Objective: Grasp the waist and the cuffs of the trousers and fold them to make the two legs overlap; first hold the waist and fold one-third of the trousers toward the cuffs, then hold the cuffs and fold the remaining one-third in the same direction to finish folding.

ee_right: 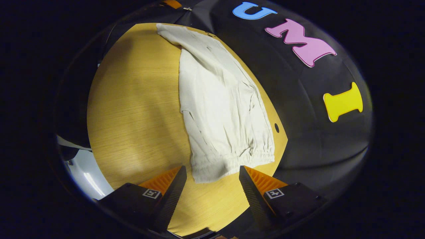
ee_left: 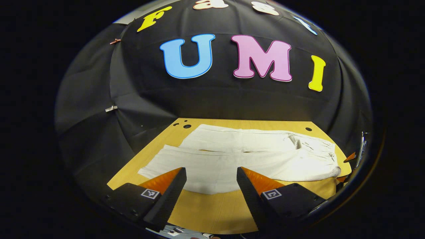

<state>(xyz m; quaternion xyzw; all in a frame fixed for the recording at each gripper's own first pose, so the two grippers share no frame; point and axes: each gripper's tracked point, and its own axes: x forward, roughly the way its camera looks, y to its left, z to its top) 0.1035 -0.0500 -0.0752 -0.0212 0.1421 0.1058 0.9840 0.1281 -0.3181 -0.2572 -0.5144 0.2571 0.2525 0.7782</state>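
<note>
The pale trousers [ee_left: 245, 156] lie flat and unfolded on the wooden worktop [ee_left: 212, 209], both legs side by side. The elastic waist [ee_right: 232, 159] lies just beyond the right tool [ee_right: 212, 176], whose fingers stand apart and empty. The left tool [ee_left: 211, 176] hangs over the trousers' near leg, fingers likewise apart.

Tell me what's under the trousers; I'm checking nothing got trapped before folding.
The trousers lie flat on the wooden table, with bare tabletop around them. No lump shows through the cloth, but whatever sits directly beneath is covered.
</note>
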